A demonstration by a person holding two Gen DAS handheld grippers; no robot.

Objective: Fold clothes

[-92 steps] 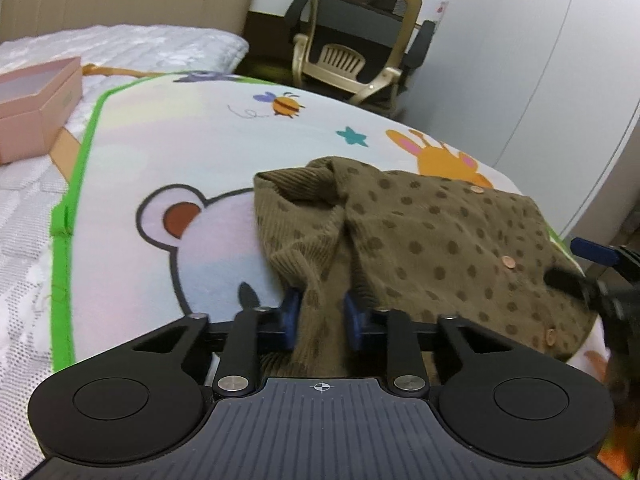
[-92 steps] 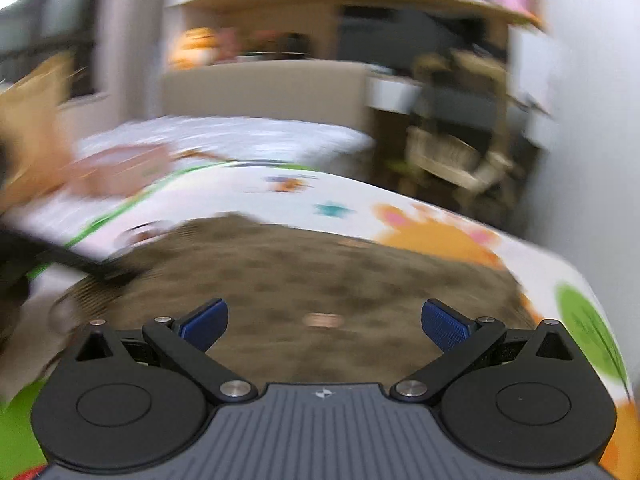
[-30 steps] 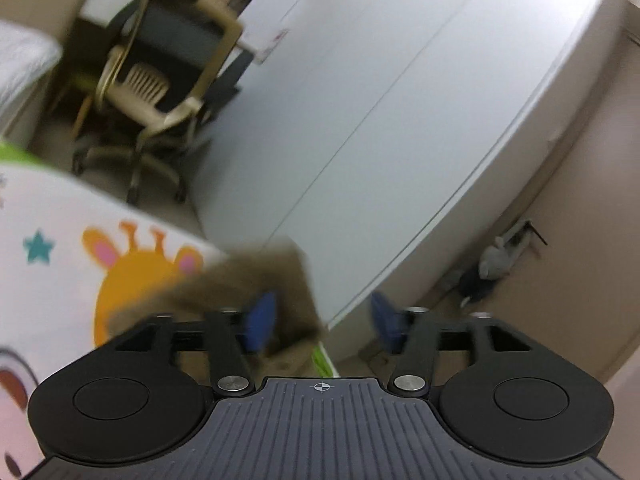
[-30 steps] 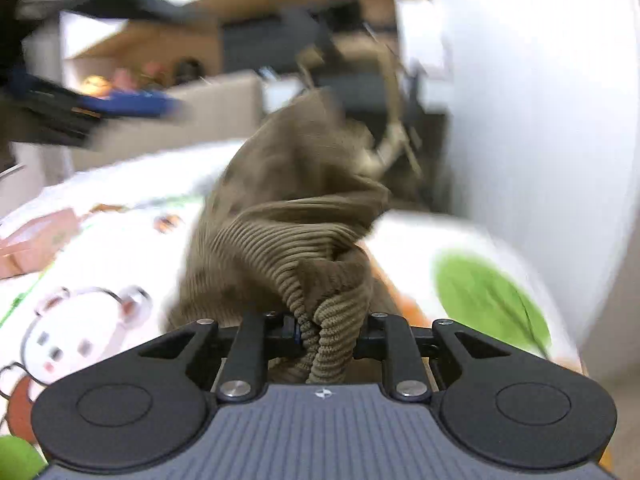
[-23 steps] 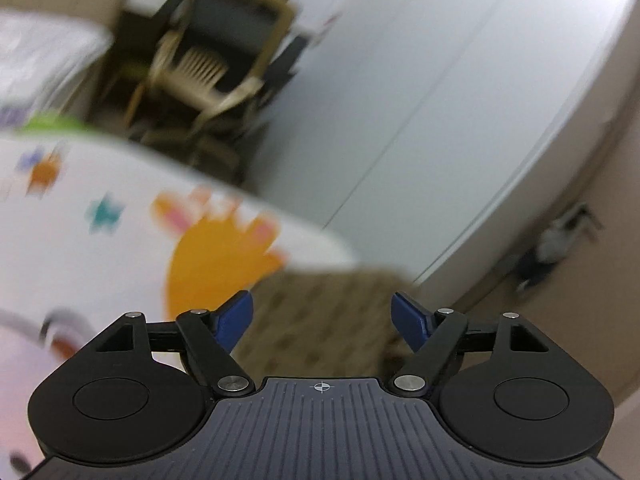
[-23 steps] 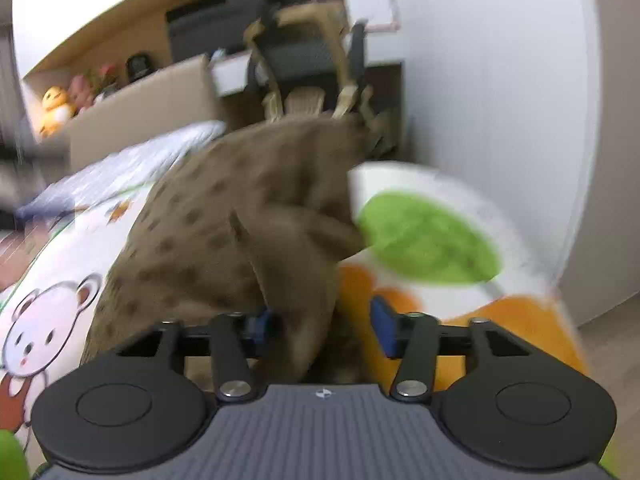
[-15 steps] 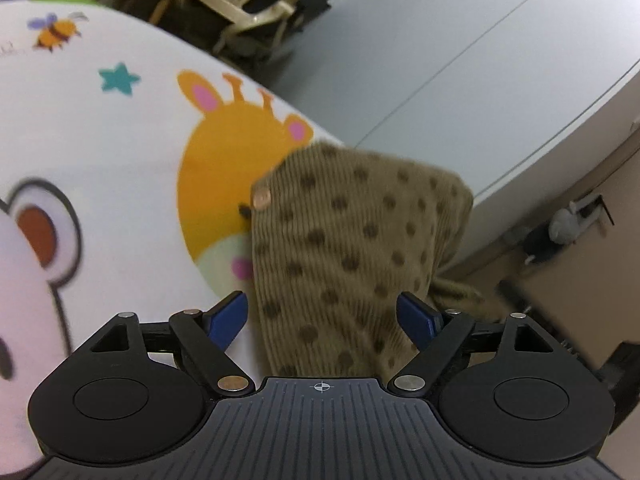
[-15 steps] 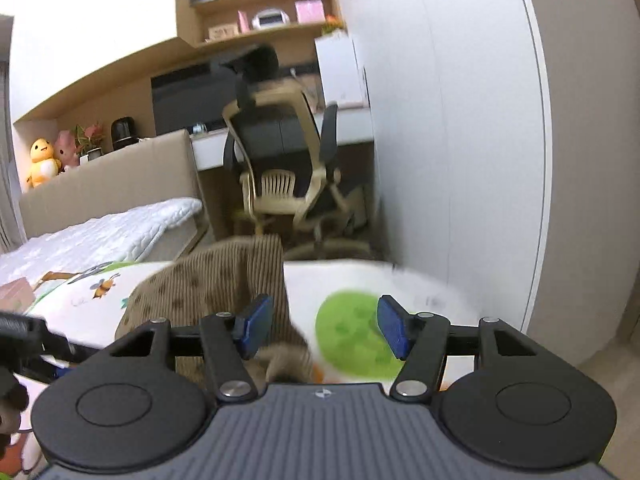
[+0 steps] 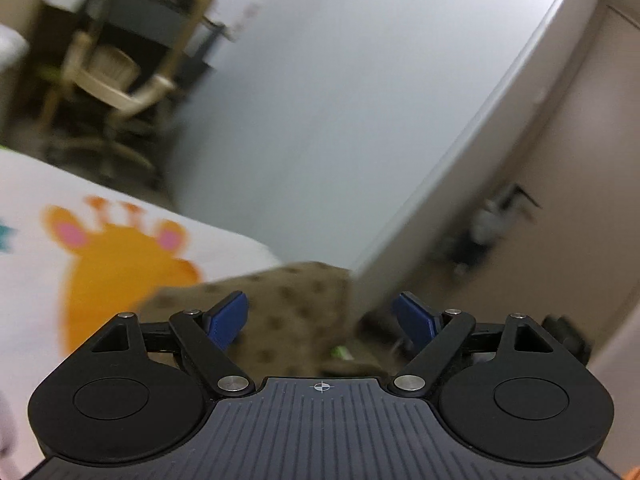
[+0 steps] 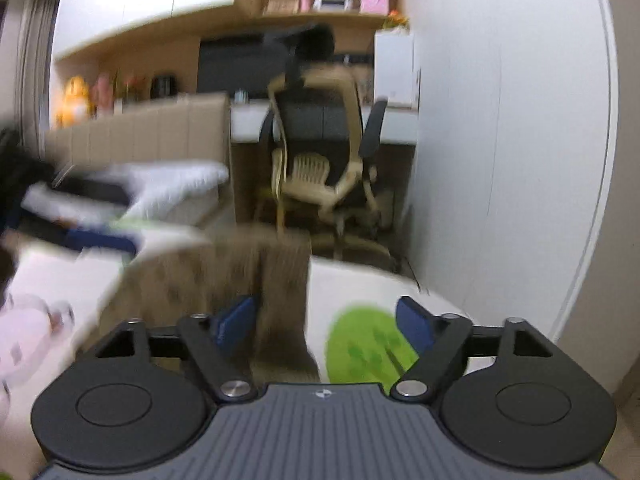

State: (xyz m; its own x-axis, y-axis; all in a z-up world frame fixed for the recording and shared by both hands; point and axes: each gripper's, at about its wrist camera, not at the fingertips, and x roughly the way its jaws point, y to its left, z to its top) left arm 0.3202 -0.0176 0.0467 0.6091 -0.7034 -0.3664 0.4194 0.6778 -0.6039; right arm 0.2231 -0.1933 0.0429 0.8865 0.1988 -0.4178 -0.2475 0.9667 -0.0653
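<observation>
Ahead of my left gripper [image 9: 322, 320] the jaws stand wide with nothing between them; the brown spotted garment [image 9: 280, 300] lies just beyond on the printed mat [image 9: 120, 248], near its right edge. Far right, the white wardrobe wall [image 9: 320, 120] closes that side. My right gripper [image 10: 326, 322] is also spread wide, garment [image 10: 280, 280] bunched against its left finger, bare mat to the right. The office chair [image 10: 320, 152] stands far off past the mat, blocking that way.

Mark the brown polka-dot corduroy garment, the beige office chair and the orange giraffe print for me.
Brown polka-dot corduroy garment [image 9: 288, 304]: left wrist view, dotted top surface.
Beige office chair [image 10: 316, 176]: right wrist view, slatted seat.
Orange giraffe print [image 9: 116, 264]: left wrist view, orange face on the mat.
</observation>
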